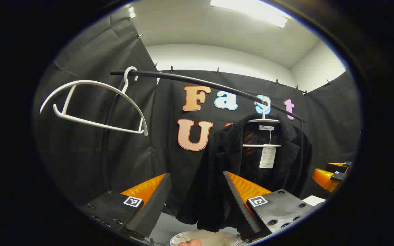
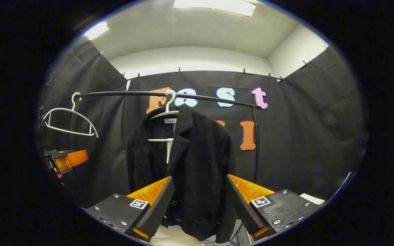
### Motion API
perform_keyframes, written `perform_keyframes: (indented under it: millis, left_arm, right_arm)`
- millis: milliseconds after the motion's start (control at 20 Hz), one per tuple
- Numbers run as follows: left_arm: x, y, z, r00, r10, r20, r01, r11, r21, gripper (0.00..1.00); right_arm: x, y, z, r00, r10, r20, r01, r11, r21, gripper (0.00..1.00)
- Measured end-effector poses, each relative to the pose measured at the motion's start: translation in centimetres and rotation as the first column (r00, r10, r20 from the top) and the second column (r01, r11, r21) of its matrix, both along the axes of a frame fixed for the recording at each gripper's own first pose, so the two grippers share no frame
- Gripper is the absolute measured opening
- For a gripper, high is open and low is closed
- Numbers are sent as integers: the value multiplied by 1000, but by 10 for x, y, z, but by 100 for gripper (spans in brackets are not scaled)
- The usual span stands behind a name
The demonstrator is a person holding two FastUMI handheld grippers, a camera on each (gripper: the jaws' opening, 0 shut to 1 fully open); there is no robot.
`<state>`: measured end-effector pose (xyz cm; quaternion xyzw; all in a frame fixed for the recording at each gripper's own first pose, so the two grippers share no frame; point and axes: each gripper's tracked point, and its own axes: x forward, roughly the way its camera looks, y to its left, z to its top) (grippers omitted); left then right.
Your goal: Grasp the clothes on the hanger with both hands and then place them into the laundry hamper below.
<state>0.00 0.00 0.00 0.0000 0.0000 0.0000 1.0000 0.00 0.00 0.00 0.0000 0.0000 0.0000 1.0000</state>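
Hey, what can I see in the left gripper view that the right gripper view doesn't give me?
Left gripper view alone: the pale round laundry hamper rim below the garment.

Right gripper view alone: the rail's right upright black post.

Both: the black jacket on its white plastic hanger, the empty white plastic hanger, the black rail.

Black cloth walls [image 2: 313, 119] under a white ceiling [image 2: 190, 30] with strip lights [image 1: 251, 12].

Black jacket [image 2: 193, 164] draped on white hanger [image 2: 164, 114] from the rail, hamper rim [image 1: 205, 235] below.
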Motion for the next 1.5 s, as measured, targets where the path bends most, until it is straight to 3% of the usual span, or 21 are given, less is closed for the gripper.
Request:
perform_keyframes:
  millis: [250, 350, 400, 1250, 1500]
  left_arm:
    - [-1, 0, 5, 1000, -5, 17, 5, 1000, 23, 96]
    - [0, 0, 6, 1000, -8, 19, 8, 1000, 30, 96]
    - [0, 0, 6, 1000, -9, 18, 8, 999, 34, 92]
    - [-6, 4, 2, 1000, -6, 13, 5, 999, 41, 93]
    - [-8, 5, -1, 1000, -6, 3, 6, 1000, 28, 93]
  right_arm:
    - [-1, 1, -3, 1000, 1, -1, -1, 1000, 5, 88]
    - [-1, 1, -5, 1000, -1, -3, 1, 1000, 9, 93]
    - [0, 1, -7, 1000, -2, -7, 2, 1000, 11, 93]
    - [-1, 15, -11, 999, 20, -28, -19, 1000, 14, 93]
    - [15, 33, -10, 998, 53, -27, -53, 998, 23, 93]
